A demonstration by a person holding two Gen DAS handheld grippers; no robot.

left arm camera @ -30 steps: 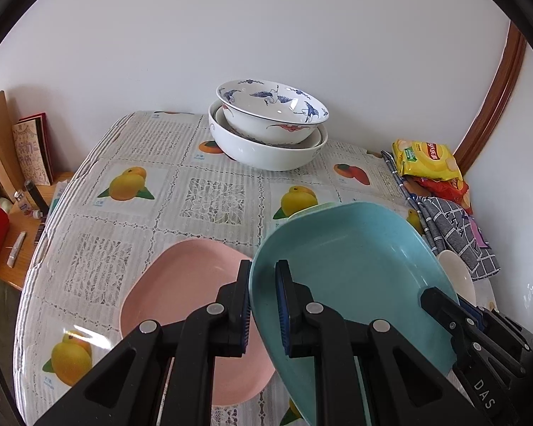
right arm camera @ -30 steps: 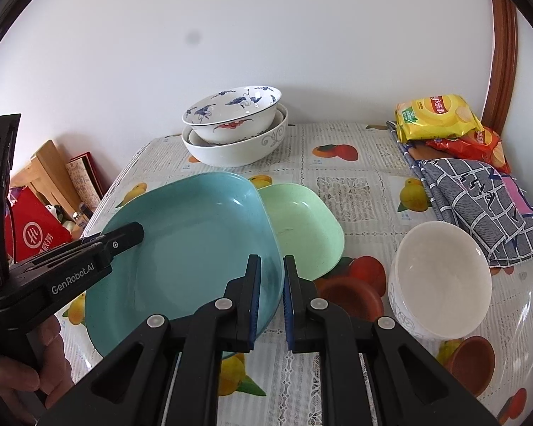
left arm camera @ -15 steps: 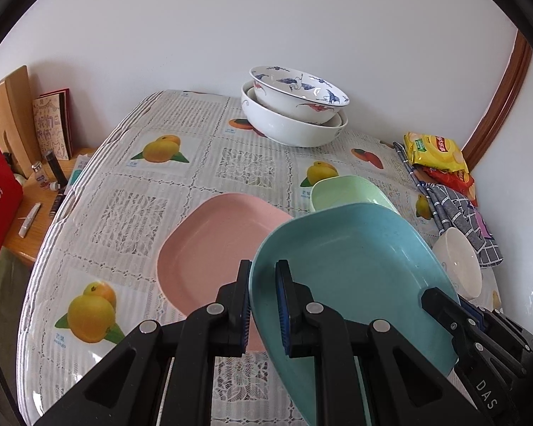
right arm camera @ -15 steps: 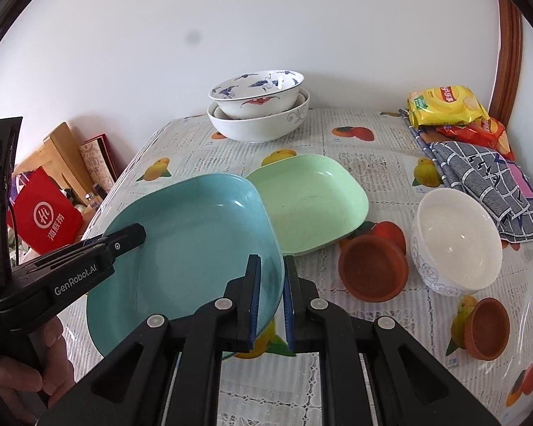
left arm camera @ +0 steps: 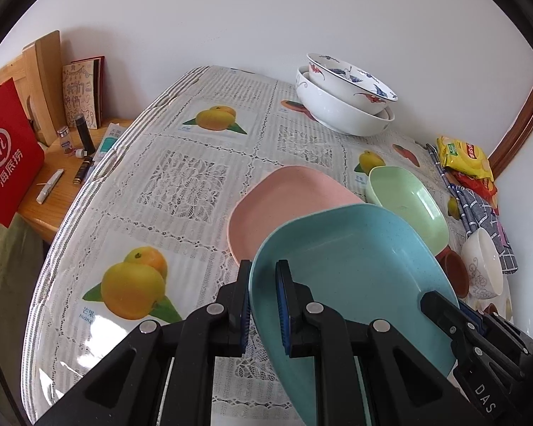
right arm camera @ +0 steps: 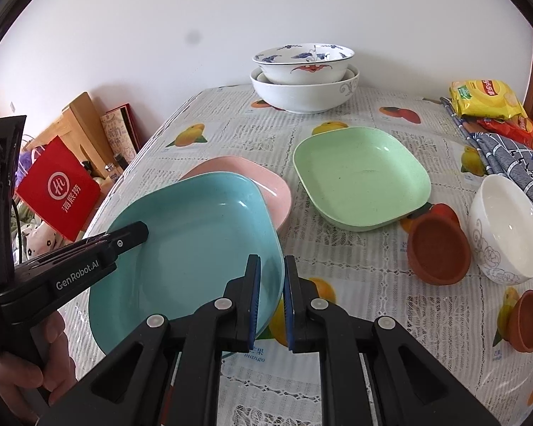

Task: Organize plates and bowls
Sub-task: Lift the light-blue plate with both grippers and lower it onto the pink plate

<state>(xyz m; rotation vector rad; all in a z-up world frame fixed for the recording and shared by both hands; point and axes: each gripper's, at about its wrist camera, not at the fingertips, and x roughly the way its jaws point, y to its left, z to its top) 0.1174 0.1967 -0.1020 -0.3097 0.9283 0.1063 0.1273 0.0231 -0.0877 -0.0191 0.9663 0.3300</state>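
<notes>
A teal plate [left arm camera: 355,266] [right arm camera: 195,241] is held in the air by both grippers, tilted above the table. My left gripper [left arm camera: 263,305] is shut on its left rim; it also shows in the right wrist view [right arm camera: 138,230]. My right gripper [right arm camera: 270,298] is shut on its right rim. A pink plate [left arm camera: 287,202] [right arm camera: 266,184] lies on the table just beyond and partly under the teal plate. A green plate [left arm camera: 408,202] [right arm camera: 359,174] lies to its right.
Two stacked white bowls [right arm camera: 302,74] stand at the back. A white bowl [right arm camera: 504,227], two small brown dishes [right arm camera: 437,245] [right arm camera: 526,319], a checked cloth [right arm camera: 515,159] and snack packets [right arm camera: 486,99] are at the right. A side table with a red bag [left arm camera: 7,156] stands left of the table edge.
Both grippers with the teal plate have pulled back and left; the pink plate is now uncovered further and shows in the right wrist view. The bowls look farther away.
</notes>
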